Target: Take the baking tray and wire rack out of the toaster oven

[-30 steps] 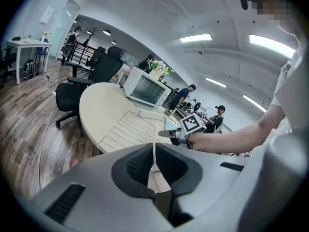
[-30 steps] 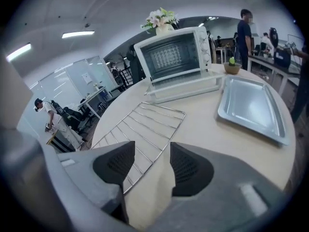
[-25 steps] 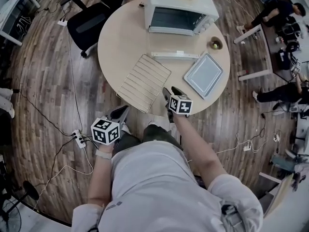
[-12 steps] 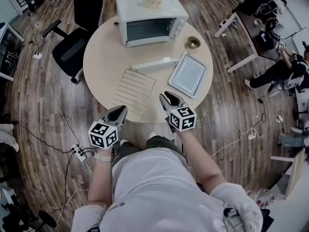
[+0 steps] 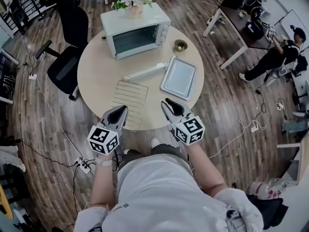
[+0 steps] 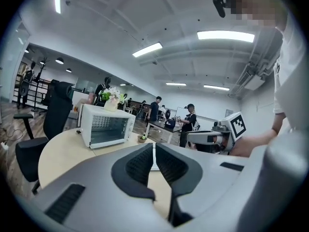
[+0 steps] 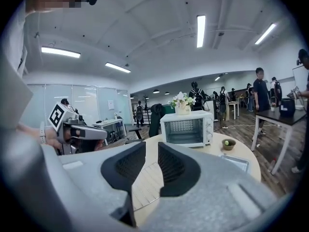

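The flat silver baking tray (image 5: 178,78) and metal wire rack (image 5: 129,104) lay on our round beige tabletop (image 5: 96,76). Left hand-held gripper (image 5: 124,108) closed, right hand-held gripper (image 5: 168,102) had just been closing, still slightly apart; both empty. We judged holding clear best.

Right hand-held gripper (image 7: 151,147), jaws closing, empty

A flat, square wire rack of thin metal bars (image 5: 129,104) lies on the round desk (image 5: 96,71) just ahead of the left tongs (image 5: 118,114). A shallow grey rectangular baking tray (image 5: 179,77) lies beyond the right tongs (image 5: 172,108). A white toaster oven (image 5: 135,30) stands upright farthest off.
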